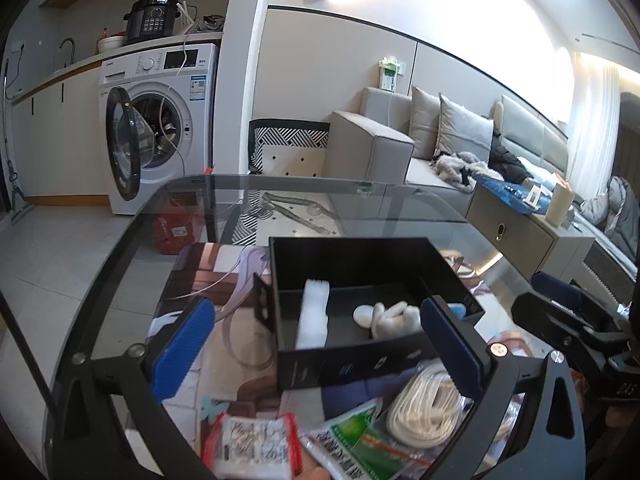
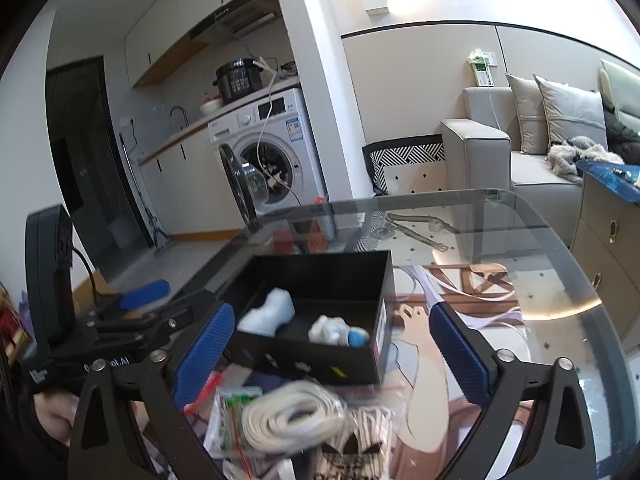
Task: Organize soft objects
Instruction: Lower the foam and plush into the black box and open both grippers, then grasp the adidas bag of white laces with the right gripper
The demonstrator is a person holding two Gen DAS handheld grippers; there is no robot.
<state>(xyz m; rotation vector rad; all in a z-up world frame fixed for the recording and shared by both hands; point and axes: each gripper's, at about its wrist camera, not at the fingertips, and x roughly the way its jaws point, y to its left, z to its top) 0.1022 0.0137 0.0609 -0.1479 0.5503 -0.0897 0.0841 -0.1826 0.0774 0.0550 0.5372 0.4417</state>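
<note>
A black box (image 1: 362,364) stands on the glass table; it also shows in the right wrist view (image 2: 320,366). Inside lie a white foam piece (image 1: 314,312) and a white plush toy (image 1: 390,318) with a blue part (image 2: 357,337). In front of the box lie a bagged coil of white rope (image 1: 424,408), a green-printed packet (image 1: 352,436) and a red-edged packet (image 1: 252,444). My left gripper (image 1: 316,354) is open and empty over these items. My right gripper (image 2: 332,350) is open and empty above the rope coil (image 2: 288,420) and a patterned white cloth (image 2: 360,444).
The glass table (image 1: 168,216) has a printed mat (image 2: 472,320) under the box. The right gripper shows at the right of the left wrist view (image 1: 560,320). A washing machine (image 1: 160,120), a sofa (image 1: 400,148) and a cabinet (image 1: 528,232) stand beyond.
</note>
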